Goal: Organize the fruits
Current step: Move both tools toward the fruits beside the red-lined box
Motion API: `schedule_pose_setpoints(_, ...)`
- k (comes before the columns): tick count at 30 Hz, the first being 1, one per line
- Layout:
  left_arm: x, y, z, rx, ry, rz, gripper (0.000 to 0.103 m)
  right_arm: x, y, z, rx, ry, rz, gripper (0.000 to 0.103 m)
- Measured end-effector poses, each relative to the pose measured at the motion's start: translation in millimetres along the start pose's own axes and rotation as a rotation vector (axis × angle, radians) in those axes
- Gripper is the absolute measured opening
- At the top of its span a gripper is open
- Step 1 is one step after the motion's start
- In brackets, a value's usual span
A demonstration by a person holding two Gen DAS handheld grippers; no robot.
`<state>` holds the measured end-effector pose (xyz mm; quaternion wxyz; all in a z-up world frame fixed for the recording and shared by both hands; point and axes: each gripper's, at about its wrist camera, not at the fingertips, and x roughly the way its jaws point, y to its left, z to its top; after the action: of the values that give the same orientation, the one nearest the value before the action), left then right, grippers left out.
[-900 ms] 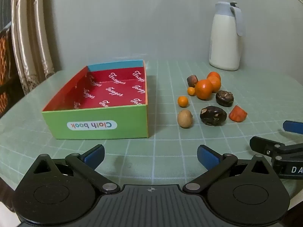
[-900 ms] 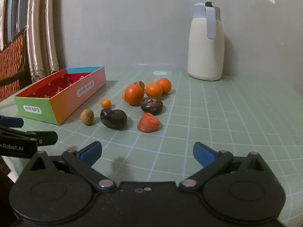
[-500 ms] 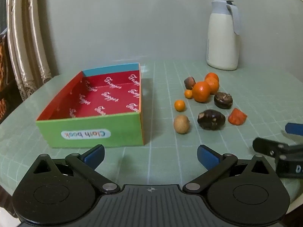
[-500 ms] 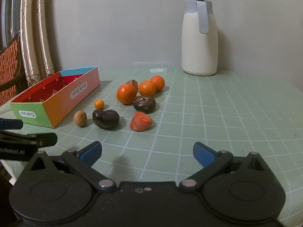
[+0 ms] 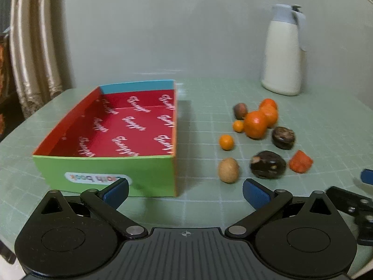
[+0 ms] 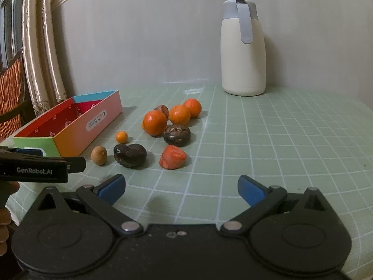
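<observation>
Left gripper [image 5: 185,190]: matte black body, two round housings with teardrop lobes, ribbed centre plate with crosshair mark, silver pivot rivets, blue finger pads [image 5: 115,190]. White "GenRobot.AI" lettering along its side, seen from right wrist. Right gripper [image 6: 181,187]: same black build, blue pads, silver rivets, two small round marks at centre.

A cream thermos jug [image 6: 243,53] with a grey-blue lid stands upright at the back of the green-gridded bench [image 6: 291,140]; beige curtains [image 6: 39,46] hang left.
</observation>
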<state>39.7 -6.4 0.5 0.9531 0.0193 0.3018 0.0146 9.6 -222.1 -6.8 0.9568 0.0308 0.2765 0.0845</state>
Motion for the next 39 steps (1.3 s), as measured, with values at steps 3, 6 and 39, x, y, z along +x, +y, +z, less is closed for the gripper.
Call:
schedule_pose_setpoints(3, -1, 4, -2, -0.016, -0.02, 0.04, 0.103, -1, -2, 2, 0.015, -0.005, 0.007, 0.103)
schedule_pose_setpoints(6, -1, 5, -1, -0.017, -0.042, 0.079, 0.103, 0, -4, 3, 0.034, -0.003, 0.018, 0.103)
schedule_pose_setpoints(39, 2, 44, -14, -0.151, 0.001, 0.237, 0.103, -1, -11, 1, 0.08, -0.002, 0.036, 0.103)
